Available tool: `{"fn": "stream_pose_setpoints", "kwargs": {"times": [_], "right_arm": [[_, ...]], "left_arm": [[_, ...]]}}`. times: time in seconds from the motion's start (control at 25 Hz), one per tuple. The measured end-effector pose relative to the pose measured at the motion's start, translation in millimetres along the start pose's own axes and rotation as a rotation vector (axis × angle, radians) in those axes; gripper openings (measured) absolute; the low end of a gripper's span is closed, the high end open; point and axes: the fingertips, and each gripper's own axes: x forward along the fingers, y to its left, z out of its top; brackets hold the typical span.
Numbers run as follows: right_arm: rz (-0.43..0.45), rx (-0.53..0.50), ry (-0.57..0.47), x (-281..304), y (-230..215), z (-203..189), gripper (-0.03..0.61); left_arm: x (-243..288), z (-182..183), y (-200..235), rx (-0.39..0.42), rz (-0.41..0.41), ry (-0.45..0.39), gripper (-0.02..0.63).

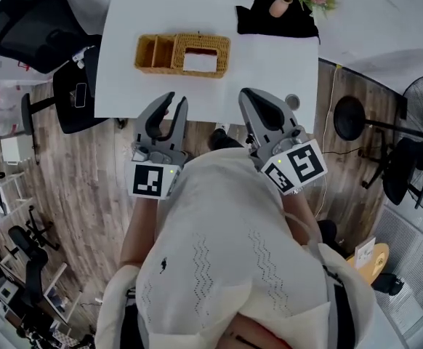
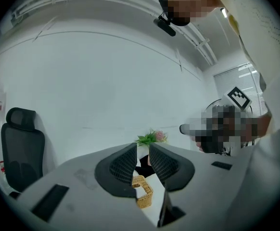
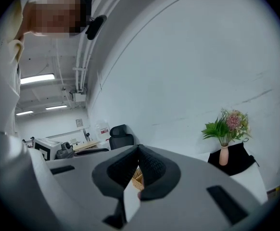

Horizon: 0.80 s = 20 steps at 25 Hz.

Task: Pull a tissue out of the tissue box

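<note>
Overhead, whole tissue box, up close, left tool parted, right tool closed, both empty.

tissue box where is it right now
Head view: the wicker tissue box sits on the white table, upper centre, ahead of the left gripper and left of the flower vase.

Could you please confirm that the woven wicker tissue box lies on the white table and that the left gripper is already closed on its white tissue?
Not quite: the left gripper is not closed on the white tissue. The left gripper view shows its jaws apart with nothing between them, short of the woven wicker tissue box, which does lie on the white table.
</note>
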Motion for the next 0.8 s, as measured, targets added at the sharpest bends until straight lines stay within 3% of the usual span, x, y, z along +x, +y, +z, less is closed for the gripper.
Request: {"fn": "stream_pose_setpoints", "kwargs": {"times": [0.4,0.8], "right_arm": [[0.068,-0.021,0.024,6.2,-35.8,4.1,0.002],[0.029,0.004,0.016,2.0,-47.6,6.0,0.002]], "left_arm": [[30.5,-16.4,-5.2,0.028,0.043,0.043,0.083],[48.7,-32.9,-1.5,0.063,-0.007,0.113,0.083]]}}
